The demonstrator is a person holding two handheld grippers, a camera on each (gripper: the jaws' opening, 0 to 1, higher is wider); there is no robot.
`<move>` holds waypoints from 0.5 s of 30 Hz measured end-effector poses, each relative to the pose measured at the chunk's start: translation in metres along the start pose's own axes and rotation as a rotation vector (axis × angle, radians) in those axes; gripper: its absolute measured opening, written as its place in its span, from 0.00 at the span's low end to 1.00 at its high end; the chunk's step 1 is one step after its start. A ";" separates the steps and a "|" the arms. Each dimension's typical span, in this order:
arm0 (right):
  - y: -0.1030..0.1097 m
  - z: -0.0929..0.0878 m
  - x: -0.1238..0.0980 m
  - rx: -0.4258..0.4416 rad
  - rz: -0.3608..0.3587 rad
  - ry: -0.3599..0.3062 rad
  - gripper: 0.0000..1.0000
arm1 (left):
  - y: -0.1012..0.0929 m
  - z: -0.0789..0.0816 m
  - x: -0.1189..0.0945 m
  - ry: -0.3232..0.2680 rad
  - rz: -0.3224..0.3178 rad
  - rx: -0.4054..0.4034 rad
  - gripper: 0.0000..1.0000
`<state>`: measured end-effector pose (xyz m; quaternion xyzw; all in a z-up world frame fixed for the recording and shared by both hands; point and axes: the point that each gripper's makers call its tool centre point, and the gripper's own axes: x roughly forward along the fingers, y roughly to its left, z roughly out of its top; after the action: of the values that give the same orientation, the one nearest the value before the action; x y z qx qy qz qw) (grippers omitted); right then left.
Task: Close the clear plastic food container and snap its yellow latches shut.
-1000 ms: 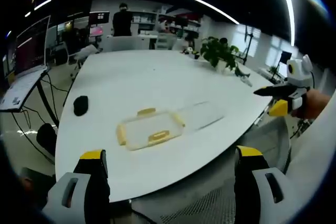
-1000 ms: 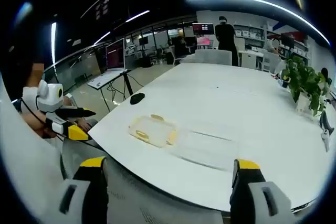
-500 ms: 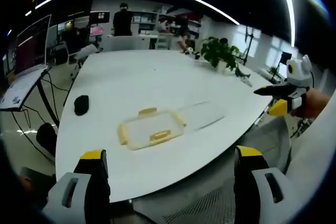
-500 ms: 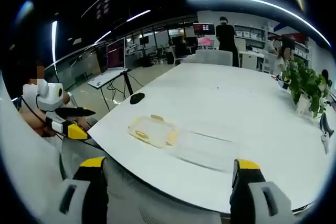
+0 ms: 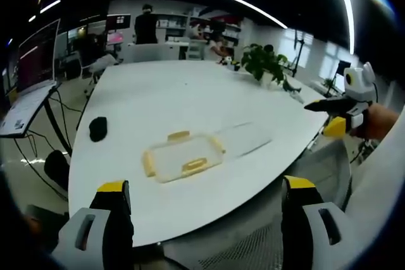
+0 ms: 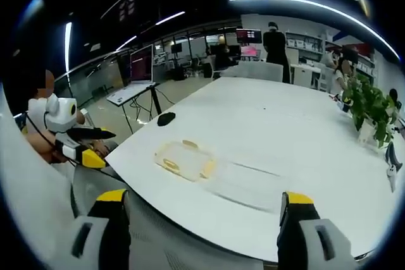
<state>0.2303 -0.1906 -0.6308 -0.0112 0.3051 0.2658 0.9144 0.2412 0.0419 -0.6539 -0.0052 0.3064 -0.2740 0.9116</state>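
We have not begun: the clear rectangular plastic food container (image 5: 180,157) with yellow latches (image 5: 193,166) lies open on the white counter (image 5: 190,99), its transparent lid (image 5: 243,138) flat beside it, all well ahead of both tongs. Our left tongs (image 5: 201,203) and right tongs (image 6: 200,210) hang short of the counter's edge, jaws spread wide, holding nothing. Still left, we judge: reach in, seat the lid, press each latch down.

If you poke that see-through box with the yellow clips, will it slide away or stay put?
It would probably slide: the clear container looks empty and thin-walled, so likely light, and it sits on a smooth white table. It is low and flat, so tipping seems unlikely. Its lid looks slightly bendy.
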 end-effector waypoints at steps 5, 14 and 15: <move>0.001 0.001 0.002 -0.007 0.004 0.000 0.99 | 0.001 0.000 -0.001 -0.001 0.000 0.001 0.97; 0.003 0.004 0.004 -0.023 0.008 -0.003 0.99 | 0.001 0.001 -0.001 -0.001 -0.003 0.013 0.96; 0.003 0.004 0.004 -0.026 0.009 -0.002 0.99 | 0.002 0.002 -0.001 -0.004 -0.003 0.016 0.96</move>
<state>0.2338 -0.1850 -0.6292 -0.0216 0.3008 0.2738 0.9133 0.2429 0.0440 -0.6519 0.0010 0.3022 -0.2775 0.9119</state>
